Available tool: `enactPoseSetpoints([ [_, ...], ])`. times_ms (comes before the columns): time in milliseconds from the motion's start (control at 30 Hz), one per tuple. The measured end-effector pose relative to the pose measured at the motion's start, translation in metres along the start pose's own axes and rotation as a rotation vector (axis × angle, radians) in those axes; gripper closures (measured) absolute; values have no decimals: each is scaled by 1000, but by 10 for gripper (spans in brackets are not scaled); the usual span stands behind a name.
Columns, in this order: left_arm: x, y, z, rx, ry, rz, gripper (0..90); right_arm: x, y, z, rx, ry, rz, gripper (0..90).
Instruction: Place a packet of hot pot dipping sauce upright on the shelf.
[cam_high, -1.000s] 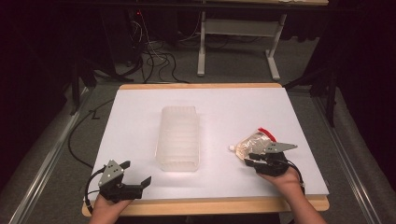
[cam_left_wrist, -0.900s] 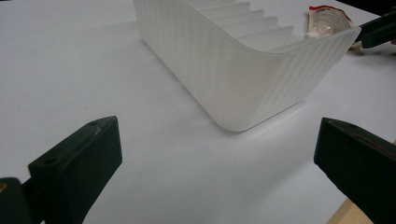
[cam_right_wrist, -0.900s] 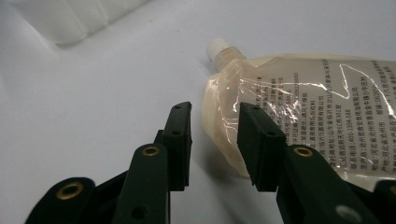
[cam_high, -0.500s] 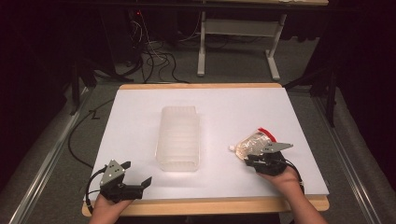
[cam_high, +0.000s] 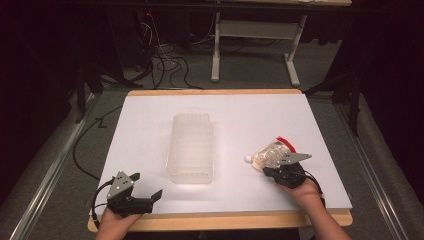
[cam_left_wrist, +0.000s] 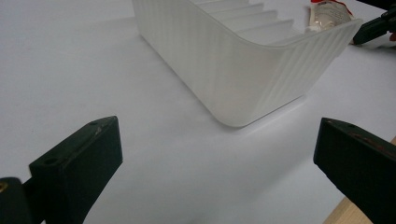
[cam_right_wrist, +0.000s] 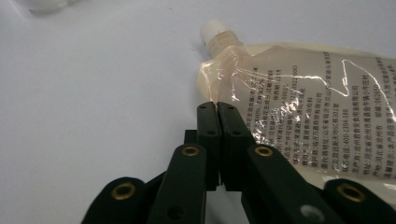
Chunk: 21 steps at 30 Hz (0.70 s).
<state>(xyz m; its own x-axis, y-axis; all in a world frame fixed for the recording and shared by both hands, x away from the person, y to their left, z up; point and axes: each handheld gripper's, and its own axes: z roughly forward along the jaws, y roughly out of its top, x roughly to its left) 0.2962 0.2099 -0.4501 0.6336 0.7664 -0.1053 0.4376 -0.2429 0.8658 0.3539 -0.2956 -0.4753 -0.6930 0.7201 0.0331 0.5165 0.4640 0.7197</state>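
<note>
A table (cam_high: 150, 110) with a white top and a wooden edge fills the middle of the high view. A translucent ribbed plastic bin (cam_high: 191, 148) stands at its centre; a clear spouted pouch (cam_high: 270, 154) of pale liquid lies toward the lower right.

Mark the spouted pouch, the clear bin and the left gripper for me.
spouted pouch (cam_right_wrist: 299, 88): right gripper view, its printed front face.
clear bin (cam_high: 191, 150): high view, its ribbed floor.
left gripper (cam_high: 145, 187): high view, midway between its open jaw tips.
</note>
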Motion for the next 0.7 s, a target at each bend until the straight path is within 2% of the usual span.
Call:
enactPoseSetpoints([
  [133,0,0,0,4,-2,0,17,0,1,-1,-4,-4,-11,900],
  [433,0,0,1,4,-1,0,17,2,5,-9,-49,-1,-32,900],
  [700,1,0,1,5,0,-2,17,9,11,-15,-119,11,-55,900],
])
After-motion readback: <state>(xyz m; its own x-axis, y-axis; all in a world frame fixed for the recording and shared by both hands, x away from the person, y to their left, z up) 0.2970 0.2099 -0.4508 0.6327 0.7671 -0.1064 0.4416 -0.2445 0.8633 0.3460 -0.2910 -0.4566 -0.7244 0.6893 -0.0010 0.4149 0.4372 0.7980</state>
